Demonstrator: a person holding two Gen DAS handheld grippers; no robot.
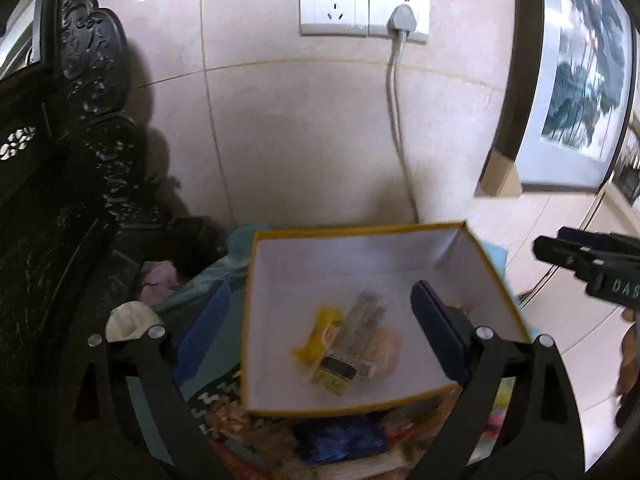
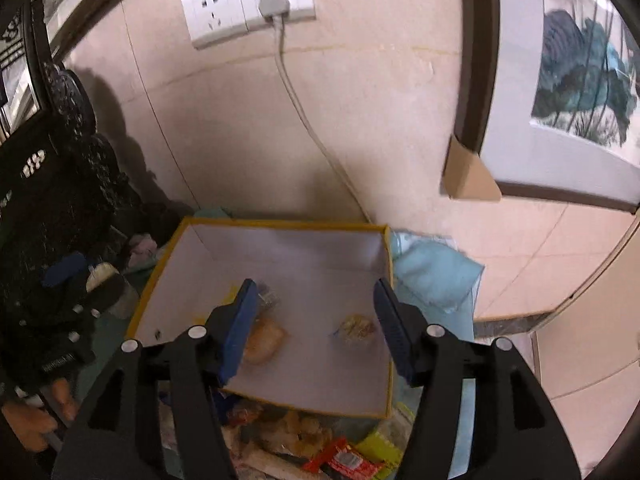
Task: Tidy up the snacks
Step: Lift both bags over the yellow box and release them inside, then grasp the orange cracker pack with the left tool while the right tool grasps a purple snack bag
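Over the yellow-rimmed box (image 1: 496, 280) by the far wall, both tools hang with nothing between their pads: left tool (image 1: 320, 320) spread wide, right tool (image 2: 316, 320) moderately apart. 4 or so wrapped snacks lie on the box floor: a yellow packet (image 1: 320, 332), a long clear-wrapped bar (image 1: 356, 332) with its long axis running near-to-far and tilted right at the far end, and a round bun (image 2: 264, 340). Judged step: drop done. Next move calls for a fresh pick from the loose snack pile (image 2: 320, 440) near the box.
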